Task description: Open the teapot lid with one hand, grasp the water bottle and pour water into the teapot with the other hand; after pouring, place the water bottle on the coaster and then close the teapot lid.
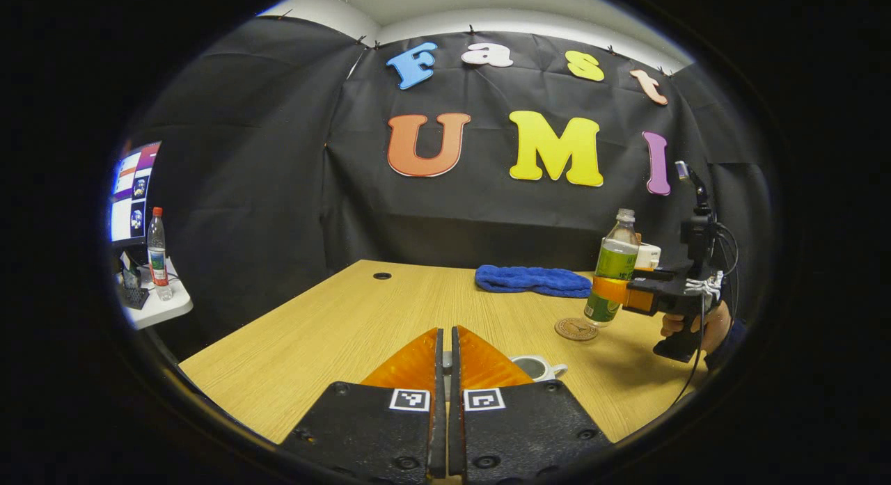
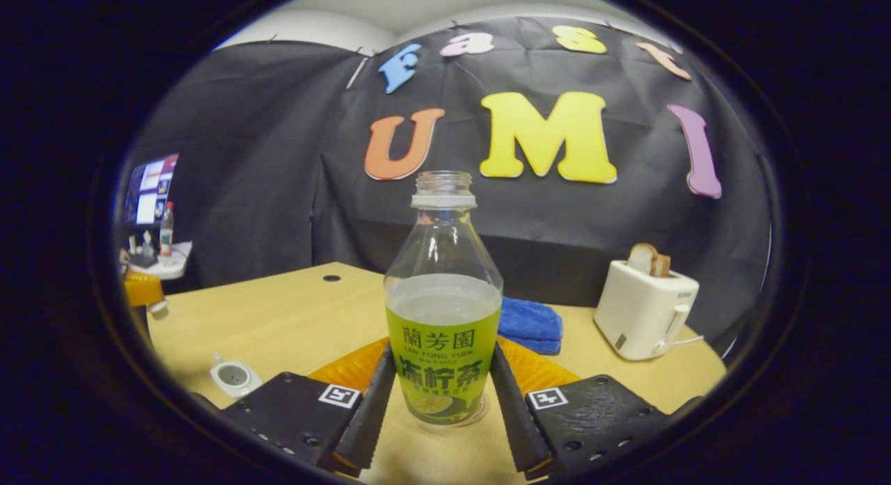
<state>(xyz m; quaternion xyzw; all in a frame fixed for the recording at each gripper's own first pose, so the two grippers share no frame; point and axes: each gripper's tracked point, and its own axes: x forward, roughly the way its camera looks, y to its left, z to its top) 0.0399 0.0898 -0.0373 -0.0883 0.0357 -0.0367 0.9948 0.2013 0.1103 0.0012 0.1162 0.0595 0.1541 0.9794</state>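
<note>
Light wood table with a round cable hole, black cloth wall behind. Blue towel lies at the back of the table. White toaster with bread in its slot sits at the far right in the right gripper view. Off to the left, a small white side table with a red-capped bottle and a monitor.

My right hand grips the handle of my right gripper, held level over the right side of the table. Its fingers are clenched on the water bottle, one on each side of the label, bottle upright, cap off, liquid roughly half up. In the left gripper view the bottle base is at or just above the round coaster; I can't tell whether it touches.

My left gripper hangs above the table's near middle, fingers pressed together, nothing between them. The white teapot sits on the table just beyond its right finger, opening uncovered. I can't make out the lid.
</note>
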